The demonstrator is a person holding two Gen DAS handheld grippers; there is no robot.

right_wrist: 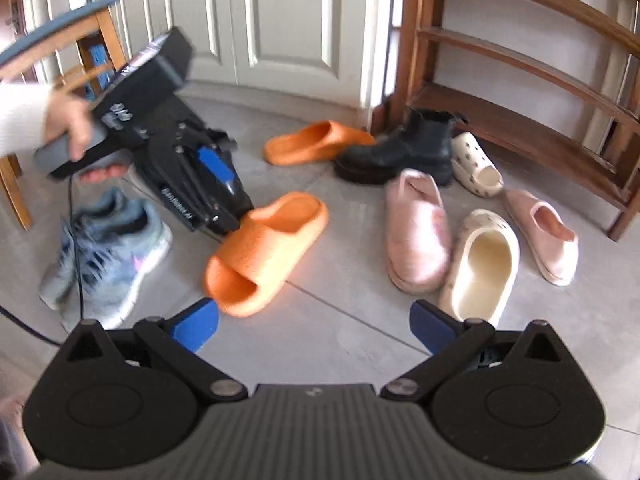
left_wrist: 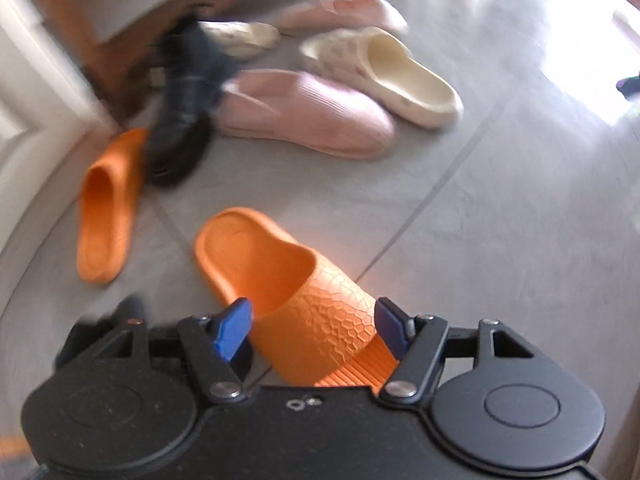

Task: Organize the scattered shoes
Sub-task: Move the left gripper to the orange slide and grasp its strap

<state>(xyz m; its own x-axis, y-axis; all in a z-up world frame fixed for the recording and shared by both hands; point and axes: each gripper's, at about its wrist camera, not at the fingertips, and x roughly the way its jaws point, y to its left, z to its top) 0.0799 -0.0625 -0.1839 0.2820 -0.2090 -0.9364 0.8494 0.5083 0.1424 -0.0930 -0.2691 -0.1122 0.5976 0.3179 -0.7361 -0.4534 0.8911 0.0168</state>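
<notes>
Orange foam slipper (left_wrist: pixel 296 292) lies on the floor (left_wrist: pixel 500 240) between the left gripper's (left_wrist: pixel 314 330) fingers, apparently clamped across its textured strap; light and squashy, it probably grips best there. Right gripper (right_wrist: pixel 314 326) gapes wide, empty.

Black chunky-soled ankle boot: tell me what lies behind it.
Behind the black chunky-soled ankle boot lies a cream perforated clog, its toe end hidden by the boot, then the wooden shoe rack. An orange foam slide touches the boot's toe.

Black boot (left_wrist: pixel 182 108) motion-blurred; grey sneakers (right_wrist: pixel 104 252) smeared; wooden rack (right_wrist: pixel 540 92) cut by edge.
</notes>
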